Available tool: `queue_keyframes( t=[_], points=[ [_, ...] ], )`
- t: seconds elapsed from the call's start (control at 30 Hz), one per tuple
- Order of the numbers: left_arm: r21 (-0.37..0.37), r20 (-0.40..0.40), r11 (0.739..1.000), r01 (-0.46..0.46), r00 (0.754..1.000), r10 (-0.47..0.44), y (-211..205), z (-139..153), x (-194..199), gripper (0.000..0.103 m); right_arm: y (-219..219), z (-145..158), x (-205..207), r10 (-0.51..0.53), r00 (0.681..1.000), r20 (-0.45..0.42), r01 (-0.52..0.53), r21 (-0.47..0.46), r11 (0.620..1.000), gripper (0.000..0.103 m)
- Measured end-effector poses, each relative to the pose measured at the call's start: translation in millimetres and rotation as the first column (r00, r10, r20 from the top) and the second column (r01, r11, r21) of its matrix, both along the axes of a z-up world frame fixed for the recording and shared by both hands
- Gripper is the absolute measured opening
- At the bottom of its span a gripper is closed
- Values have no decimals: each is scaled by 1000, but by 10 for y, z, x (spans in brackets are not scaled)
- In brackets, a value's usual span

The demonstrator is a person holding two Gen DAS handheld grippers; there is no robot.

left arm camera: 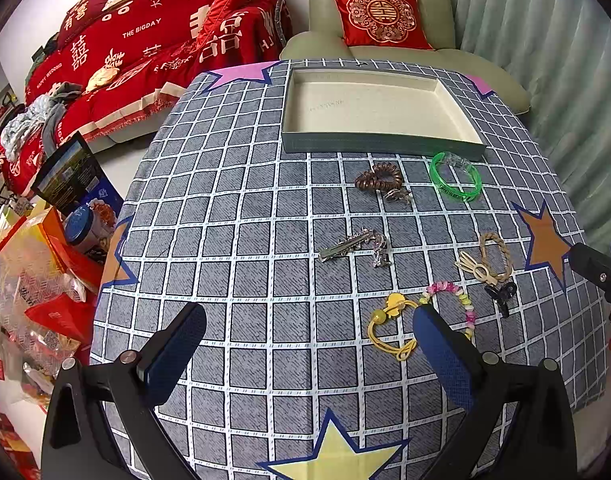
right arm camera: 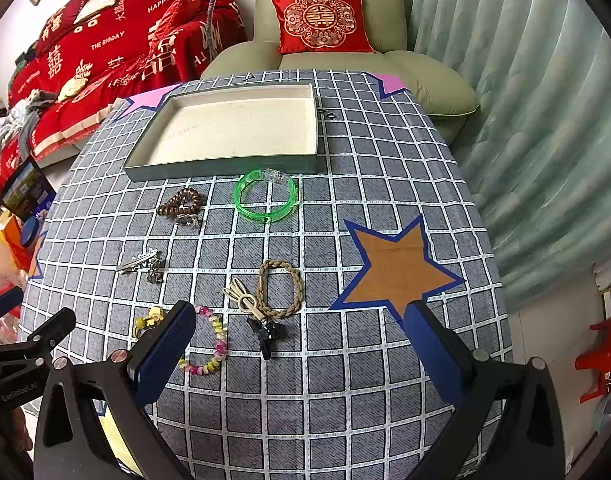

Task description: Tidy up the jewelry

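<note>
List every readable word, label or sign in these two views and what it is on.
"HAPPY WEDDING": red blanket on the sofa.
"THE BIGDAY": same blanket.
Large white Chinese characters on the blanket, including double-happiness signs.
Gold double-happiness sign: red cushion on the armchair.
"GenRobot.AI": left hand-held gripper, seen in the right wrist view.
Print on the green bangle, inside the box and on the packages beside the table: too small to read.

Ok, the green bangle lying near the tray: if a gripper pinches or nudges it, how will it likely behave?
The green bangle keeps a clean round hoop shape lying flat, so it is probably stiff, not floppy. Its glossy translucent plastic look suggests light weight and a slippery grip between fingers. Pushed, it would likely slide on the checked tablecloth rather than roll, since it lies flat.
</note>
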State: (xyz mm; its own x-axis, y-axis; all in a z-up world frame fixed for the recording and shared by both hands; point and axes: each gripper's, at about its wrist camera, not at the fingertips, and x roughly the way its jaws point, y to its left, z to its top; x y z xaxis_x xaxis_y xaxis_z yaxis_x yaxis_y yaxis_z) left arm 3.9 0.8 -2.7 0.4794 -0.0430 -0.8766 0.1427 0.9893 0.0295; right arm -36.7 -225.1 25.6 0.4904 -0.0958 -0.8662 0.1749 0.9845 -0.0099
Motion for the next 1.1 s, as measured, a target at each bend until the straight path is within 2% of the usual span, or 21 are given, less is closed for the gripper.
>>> queue_keyframes(
  t=[1.1],
  points=[
    [1, -11, 1000, 5, 1000, -5, -8, -83, 17, 103, -34, -38, 12, -12, 1000, -26, 12, -1, 1000, 103]
  ],
)
